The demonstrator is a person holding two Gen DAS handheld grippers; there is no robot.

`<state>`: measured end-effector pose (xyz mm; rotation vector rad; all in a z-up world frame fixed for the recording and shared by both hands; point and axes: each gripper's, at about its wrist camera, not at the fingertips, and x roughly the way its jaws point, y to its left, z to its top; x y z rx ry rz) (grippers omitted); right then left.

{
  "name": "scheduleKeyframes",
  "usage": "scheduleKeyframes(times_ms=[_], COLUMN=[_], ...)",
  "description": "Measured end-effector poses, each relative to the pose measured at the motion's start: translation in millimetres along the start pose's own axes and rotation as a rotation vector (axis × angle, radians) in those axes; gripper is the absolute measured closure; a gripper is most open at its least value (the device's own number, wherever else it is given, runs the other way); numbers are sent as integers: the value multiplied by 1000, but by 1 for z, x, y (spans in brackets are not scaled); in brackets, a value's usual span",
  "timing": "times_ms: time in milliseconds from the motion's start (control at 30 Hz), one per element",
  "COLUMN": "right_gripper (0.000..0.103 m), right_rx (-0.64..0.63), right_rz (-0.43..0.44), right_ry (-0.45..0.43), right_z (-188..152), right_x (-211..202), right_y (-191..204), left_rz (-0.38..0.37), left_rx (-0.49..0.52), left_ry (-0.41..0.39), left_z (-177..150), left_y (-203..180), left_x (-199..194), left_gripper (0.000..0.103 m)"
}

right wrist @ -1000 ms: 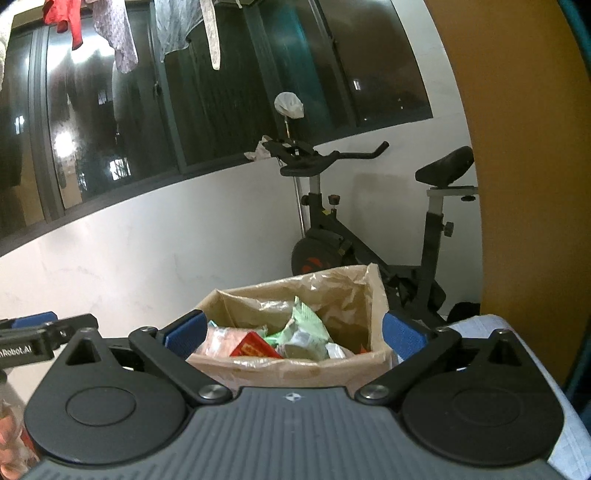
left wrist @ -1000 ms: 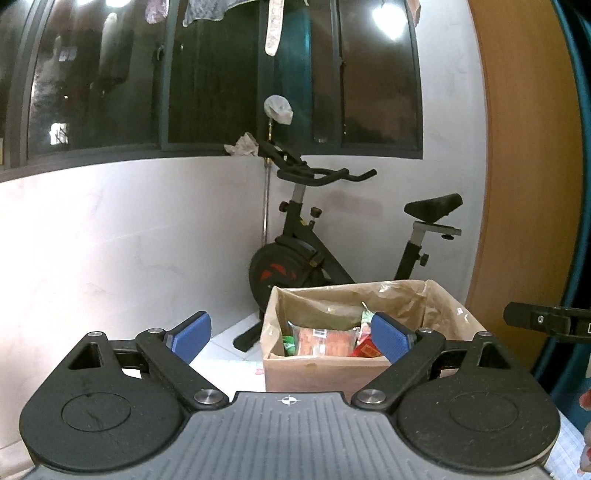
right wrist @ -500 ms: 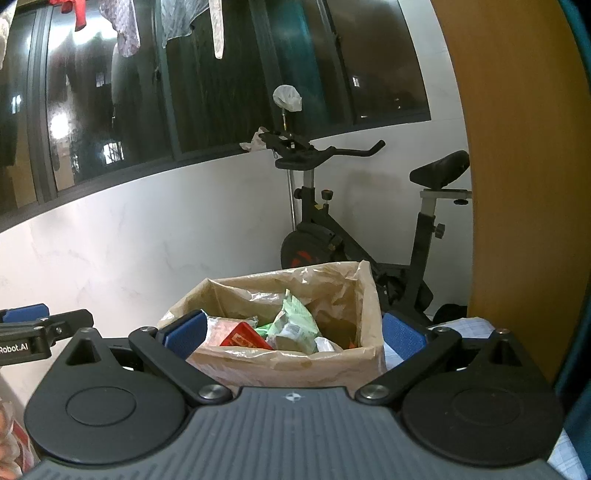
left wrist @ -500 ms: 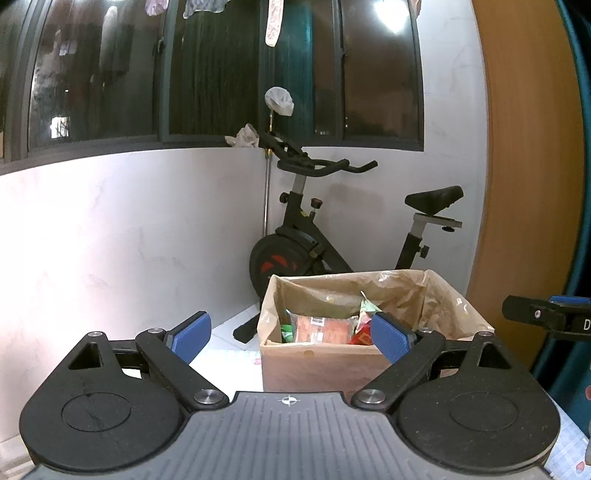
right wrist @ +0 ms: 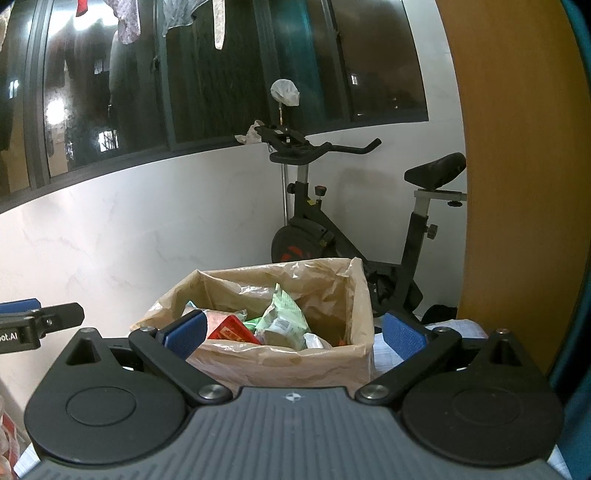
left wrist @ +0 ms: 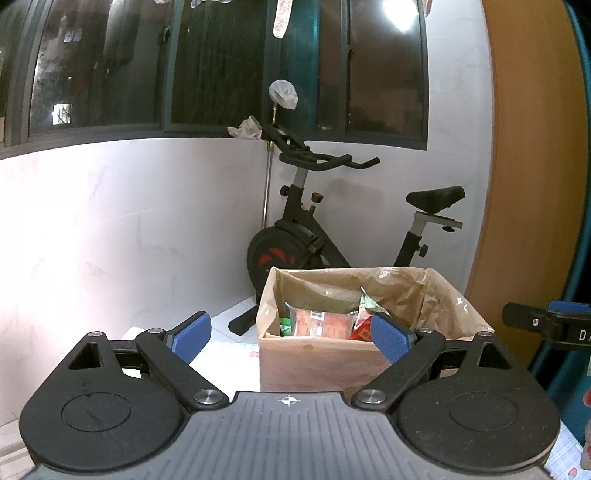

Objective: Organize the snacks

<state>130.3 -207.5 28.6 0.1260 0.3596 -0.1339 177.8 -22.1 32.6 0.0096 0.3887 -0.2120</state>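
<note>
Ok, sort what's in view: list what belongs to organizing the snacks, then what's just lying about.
Belongs to the job:
cardboard box
red packet
green packet
orange packet
left gripper, open
right gripper, open

Lying about:
exercise bike
hanging laundry

Assorted snack packets [right wrist: 280,321] are held in a paper-lined cardboard box [left wrist: 317,365] on the worktop [left wrist: 225,350]; behind it, a black exercise bike [left wrist: 317,236] is placed against the white wall [left wrist: 129,229].
</note>
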Motion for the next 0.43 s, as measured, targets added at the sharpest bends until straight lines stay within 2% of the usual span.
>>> scheduleKeyframes(times_ms=[433], right_gripper=[0], right_rx=[6], right_rz=[0], right_ry=[18], right_z=[-2], right_x=[5], right_y=[-1], left_rz=[-4], left_rx=[-5], left_ry=[-2], left_z=[-2], left_y=[1], left_x=[1], left_gripper=[8])
